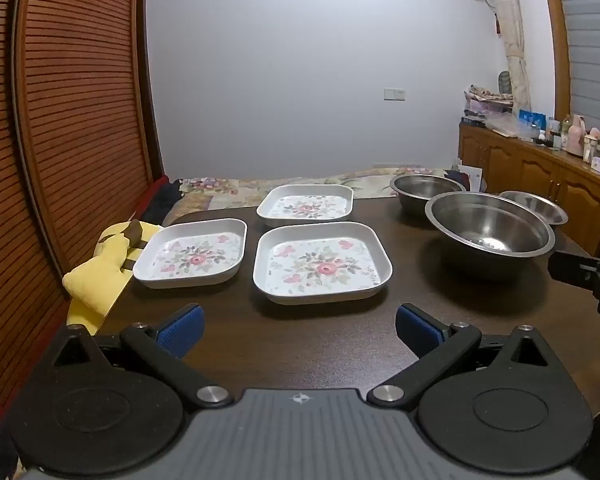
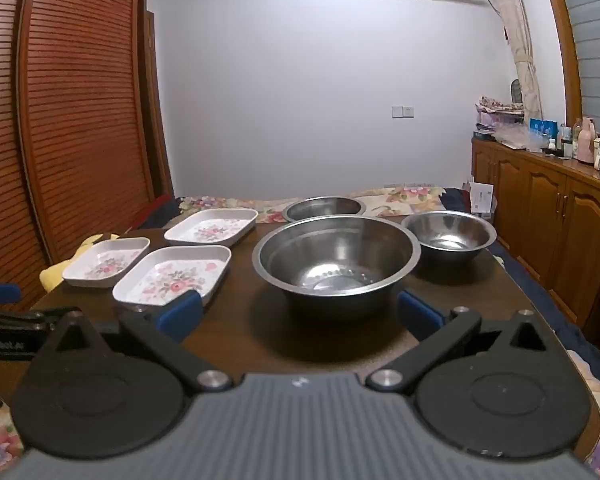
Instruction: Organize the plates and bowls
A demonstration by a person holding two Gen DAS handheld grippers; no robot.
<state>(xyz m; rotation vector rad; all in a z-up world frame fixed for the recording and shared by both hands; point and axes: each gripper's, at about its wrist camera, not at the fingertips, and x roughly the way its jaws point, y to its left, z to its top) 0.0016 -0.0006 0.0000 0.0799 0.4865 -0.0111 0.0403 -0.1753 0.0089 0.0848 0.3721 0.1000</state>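
I'm looking over a dark brown wooden desk [image 1: 328,340] in a bedroom: a slatted wooden wardrobe [image 1: 72,120] to my left, a plain pale wall ahead, a bed with a flowered cover [image 1: 236,192] past the far edge, and a wooden cabinet [image 2: 548,208] cluttered with bottles along the right.

On the left half of the desk I see three square white plates with rounded corners and pink flower prints: the near plate [image 1: 322,266], the left plate [image 1: 192,254] beside it at the desk's left edge, and the far plate [image 1: 306,205] behind. None of them touch. A yellow cloth [image 1: 96,276] hangs off the left edge.

On the right half stand three shiny steel bowls: the big bowl [image 2: 336,260] nearest, a small bowl [image 2: 448,236] to its right near the desk's right edge, and a far bowl [image 2: 324,208] at the back edge.

The front strip of the desk is bare. My left gripper [image 1: 299,330] and right gripper [image 2: 299,314] both hover over it with jaws spread wide, blue ribbed pads holding nothing.
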